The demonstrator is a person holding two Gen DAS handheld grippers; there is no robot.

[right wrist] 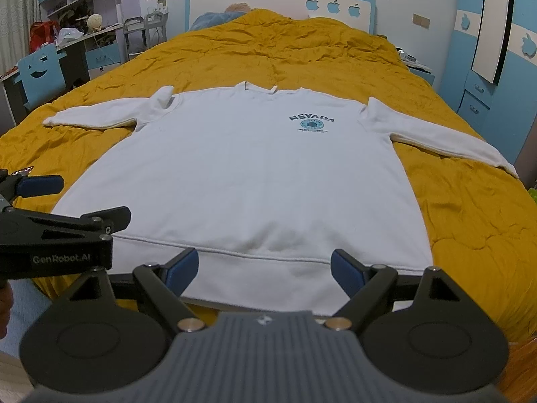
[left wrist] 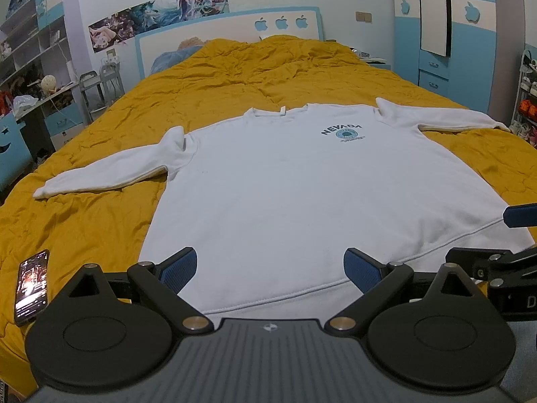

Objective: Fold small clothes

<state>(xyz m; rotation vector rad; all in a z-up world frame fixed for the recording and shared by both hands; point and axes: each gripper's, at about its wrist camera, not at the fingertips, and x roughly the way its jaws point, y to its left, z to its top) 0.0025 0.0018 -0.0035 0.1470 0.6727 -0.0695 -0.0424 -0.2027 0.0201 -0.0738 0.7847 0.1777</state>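
Note:
A white long-sleeved sweatshirt (left wrist: 288,188) with a dark "NEVADA" print lies flat, front up, on a mustard-yellow bedspread (left wrist: 235,77), both sleeves spread out to the sides and the hem toward me. It also shows in the right wrist view (right wrist: 241,174). My left gripper (left wrist: 270,270) is open and empty, just above the hem near its left half. My right gripper (right wrist: 265,268) is open and empty, over the hem near its middle. Each gripper shows at the edge of the other's view, the right one (left wrist: 503,235) and the left one (right wrist: 50,201).
A phone (left wrist: 32,287) with a lit screen lies on the bedspread left of the hem. The blue-and-white headboard (left wrist: 228,30) is at the far end. A desk and shelves (left wrist: 30,77) stand left of the bed, a blue wardrobe (left wrist: 446,27) right.

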